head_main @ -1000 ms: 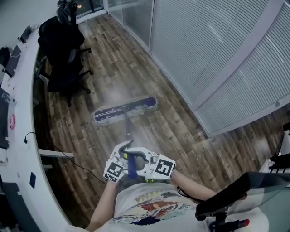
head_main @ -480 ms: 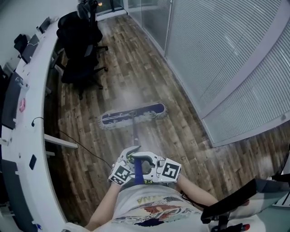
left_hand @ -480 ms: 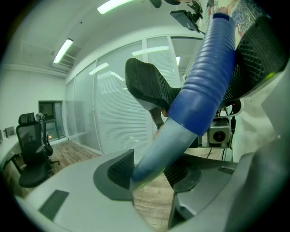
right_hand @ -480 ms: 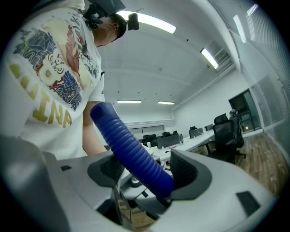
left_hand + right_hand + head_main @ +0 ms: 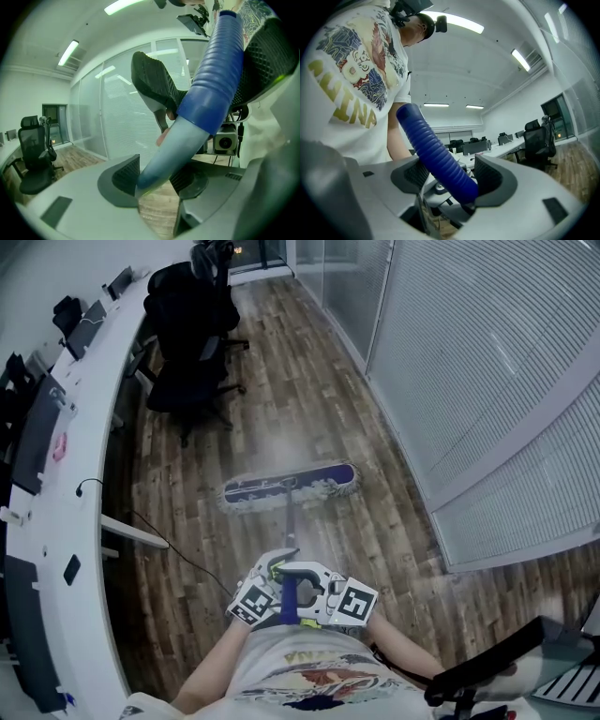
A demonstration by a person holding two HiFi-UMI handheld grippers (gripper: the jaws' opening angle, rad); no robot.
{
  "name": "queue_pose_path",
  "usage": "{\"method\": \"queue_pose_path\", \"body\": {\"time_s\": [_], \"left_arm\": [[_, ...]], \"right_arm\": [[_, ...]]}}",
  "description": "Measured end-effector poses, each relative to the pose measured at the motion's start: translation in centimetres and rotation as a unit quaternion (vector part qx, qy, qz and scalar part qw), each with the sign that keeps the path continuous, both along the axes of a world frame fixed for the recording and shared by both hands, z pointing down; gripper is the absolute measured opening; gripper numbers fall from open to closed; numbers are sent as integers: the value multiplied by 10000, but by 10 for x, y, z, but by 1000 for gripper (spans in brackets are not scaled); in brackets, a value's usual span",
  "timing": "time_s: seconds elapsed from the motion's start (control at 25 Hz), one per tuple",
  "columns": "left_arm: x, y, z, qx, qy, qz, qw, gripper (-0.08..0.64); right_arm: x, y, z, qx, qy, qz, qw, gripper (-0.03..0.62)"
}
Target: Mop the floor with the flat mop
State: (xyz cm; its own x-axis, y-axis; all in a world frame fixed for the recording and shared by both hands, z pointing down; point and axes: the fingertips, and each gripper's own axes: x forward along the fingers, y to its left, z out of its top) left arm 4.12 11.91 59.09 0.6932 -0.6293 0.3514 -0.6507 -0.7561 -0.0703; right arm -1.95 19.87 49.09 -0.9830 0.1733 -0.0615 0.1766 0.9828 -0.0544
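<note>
Claw (image 5: 154, 180) closing round mop handle (image 5: 208, 89), office chair (image 5: 33, 157)

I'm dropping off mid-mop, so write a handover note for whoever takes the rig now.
Left gripper: shut on the handle, jaws just closing further.
Right gripper: on the blue grip, jaws just eased wider.
Mop head: flat on the floor ahead, short of the chair.
Done: no telling how much is mopped.
Left: keep mopping the floor.

Left claw (image 5: 157, 177) closing; right claw (image 5: 449, 180) opening; gripping handle (image 5: 290, 521)
</note>
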Motion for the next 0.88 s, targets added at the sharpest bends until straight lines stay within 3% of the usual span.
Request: {"method": "queue_pose_path", "body": {"time_s": [0.2, 0.6, 0.88], "left_arm": [[-39, -58, 0, 13, 41, 45, 10000, 160], [-154, -209, -23, -68, 251, 221, 9994, 161], [-188, -285, -3, 25, -24, 701, 9975, 161]], "right_arm": [[-41, -57, 1, 54, 41, -24, 10000, 282], [-163, -211, -28, 6, -154, 120, 9998, 281], [-200, -289, -7, -229, 86, 365, 9990, 282]]}}
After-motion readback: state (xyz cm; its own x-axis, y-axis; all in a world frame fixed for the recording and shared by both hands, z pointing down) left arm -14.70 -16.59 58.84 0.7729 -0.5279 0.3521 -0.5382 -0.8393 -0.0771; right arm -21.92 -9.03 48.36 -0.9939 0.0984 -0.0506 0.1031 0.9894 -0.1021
